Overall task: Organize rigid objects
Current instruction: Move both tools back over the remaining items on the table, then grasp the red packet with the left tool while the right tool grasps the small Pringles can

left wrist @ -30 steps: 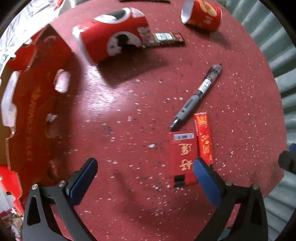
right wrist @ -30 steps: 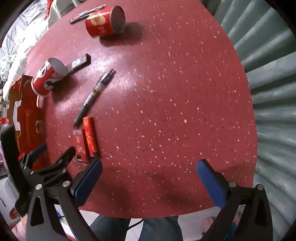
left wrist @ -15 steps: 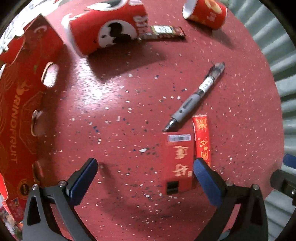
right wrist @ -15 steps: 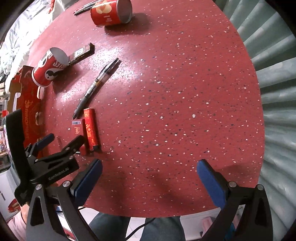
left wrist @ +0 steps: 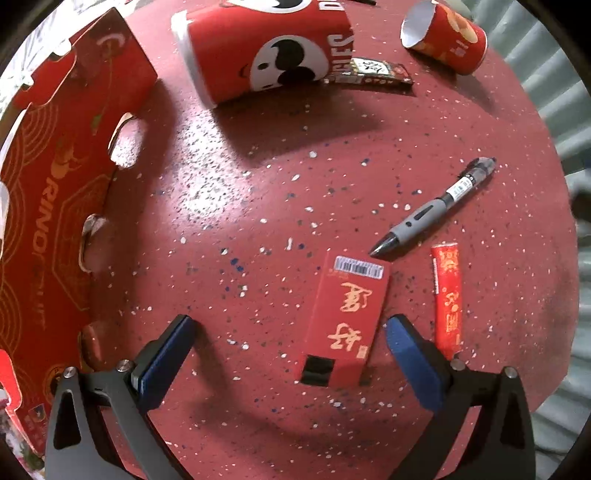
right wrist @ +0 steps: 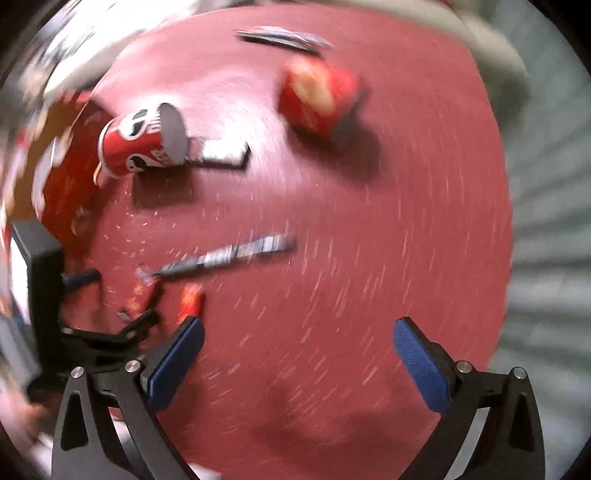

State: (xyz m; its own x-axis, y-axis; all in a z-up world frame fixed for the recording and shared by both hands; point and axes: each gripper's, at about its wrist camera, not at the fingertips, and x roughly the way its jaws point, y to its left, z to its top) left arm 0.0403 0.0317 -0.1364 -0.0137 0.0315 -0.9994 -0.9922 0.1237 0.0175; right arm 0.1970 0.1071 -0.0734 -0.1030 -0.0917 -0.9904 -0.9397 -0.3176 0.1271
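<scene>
Your red speckled desk (left wrist: 295, 184) carries everything: a red cardboard tray (left wrist: 55, 221) along its left edge, a large red can (left wrist: 266, 55) lying on its side at the far end with a dark wrapped bar (left wrist: 373, 72) against it, and a smaller red can (left wrist: 447, 35) tipped over beyond that. Nearer you lie a grey pen (left wrist: 432, 210), a flat red packet (left wrist: 345, 317) and a slim red stick (left wrist: 447, 295). The packet looks like your next pick: it sits between the spread, empty jaws of your left gripper (left wrist: 288, 347), closer to the right finger, its long axis running almost straight away from you, tilted slightly right at the far end. The pen tip just reaches its far corner, so close carefully. Your right gripper (right wrist: 295, 343) also hangs released and empty, over bare desk, well apart from the packet; its view is motion-blurred.
</scene>
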